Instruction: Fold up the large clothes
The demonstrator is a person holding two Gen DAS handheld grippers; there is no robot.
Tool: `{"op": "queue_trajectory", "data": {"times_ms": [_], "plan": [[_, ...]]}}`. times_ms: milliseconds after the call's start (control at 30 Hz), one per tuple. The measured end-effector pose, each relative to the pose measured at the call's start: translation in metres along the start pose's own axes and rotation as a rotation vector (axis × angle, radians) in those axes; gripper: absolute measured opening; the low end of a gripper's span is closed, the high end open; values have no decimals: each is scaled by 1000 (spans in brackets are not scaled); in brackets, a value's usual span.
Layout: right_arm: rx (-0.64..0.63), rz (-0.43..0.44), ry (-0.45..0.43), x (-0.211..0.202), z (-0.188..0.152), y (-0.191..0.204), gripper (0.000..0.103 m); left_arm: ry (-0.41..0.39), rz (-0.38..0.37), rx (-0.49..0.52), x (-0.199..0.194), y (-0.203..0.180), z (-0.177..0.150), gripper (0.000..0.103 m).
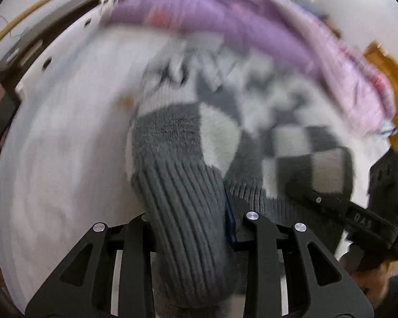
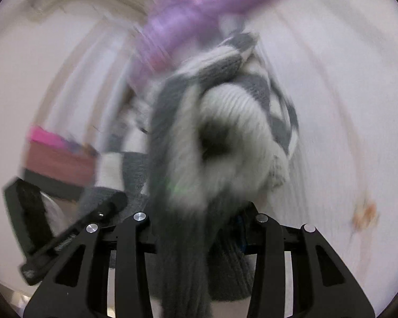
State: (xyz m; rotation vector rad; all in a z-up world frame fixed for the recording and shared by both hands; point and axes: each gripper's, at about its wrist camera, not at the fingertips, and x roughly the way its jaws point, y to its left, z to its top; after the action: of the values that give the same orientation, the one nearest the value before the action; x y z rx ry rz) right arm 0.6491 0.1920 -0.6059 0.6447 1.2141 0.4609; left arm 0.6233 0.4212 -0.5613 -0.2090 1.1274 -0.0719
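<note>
Sweater (image 1: 188, 185) cuffs are clamped between the fingers of both tools: one ribbed grey cuff by the left tool (image 1: 193, 228), the other by the right tool (image 2: 199, 228). Fuzzy grey-and-white checks are seen spreading over the white counter (image 1: 66, 145), before blurred purple clothing (image 1: 225, 18).

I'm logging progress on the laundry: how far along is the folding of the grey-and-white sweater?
Early. Done: both grippers have hold of the sweater, the left gripper on its ribbed grey edge, the right gripper on a bunched part. In hand: it is being swung over the white surface; the frames are blurred. Left: no neat fold shows, and the purple garment lies unfolded behind.
</note>
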Motion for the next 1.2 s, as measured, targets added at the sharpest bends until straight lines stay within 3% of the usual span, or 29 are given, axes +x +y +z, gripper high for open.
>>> {"op": "queue_trajectory", "data": {"times_ms": [33, 100, 167, 300, 500, 700, 767, 967, 1200], "plan": [[21, -30, 14, 5, -9, -9, 40, 6, 20, 0, 5, 0, -13, 36], [46, -65, 20, 7, -18, -24, 53, 5, 46, -78, 13, 13, -37, 57], [8, -98, 24, 6, -20, -26, 58, -16, 95, -133, 14, 19, -48, 74], [-110, -187, 33, 5, -18, -23, 73, -20, 175, -174, 15, 20, -63, 89], [-93, -229, 64, -1, -9, -30, 77, 10, 217, -206, -2, 15, -58, 89], [-108, -278, 117, -33, -8, -1, 77, -22, 240, -190, -37, -10, -47, 90], [-136, -249, 102, -49, -5, 9, 78, -35, 252, -175, -48, -22, -44, 91], [-219, -273, 33, -105, 0, 37, 79, -56, 244, -142, -83, -65, -37, 92], [-329, -251, -30, -184, -19, 41, 79, -142, 239, -118, -140, -132, -43, 92]]}}
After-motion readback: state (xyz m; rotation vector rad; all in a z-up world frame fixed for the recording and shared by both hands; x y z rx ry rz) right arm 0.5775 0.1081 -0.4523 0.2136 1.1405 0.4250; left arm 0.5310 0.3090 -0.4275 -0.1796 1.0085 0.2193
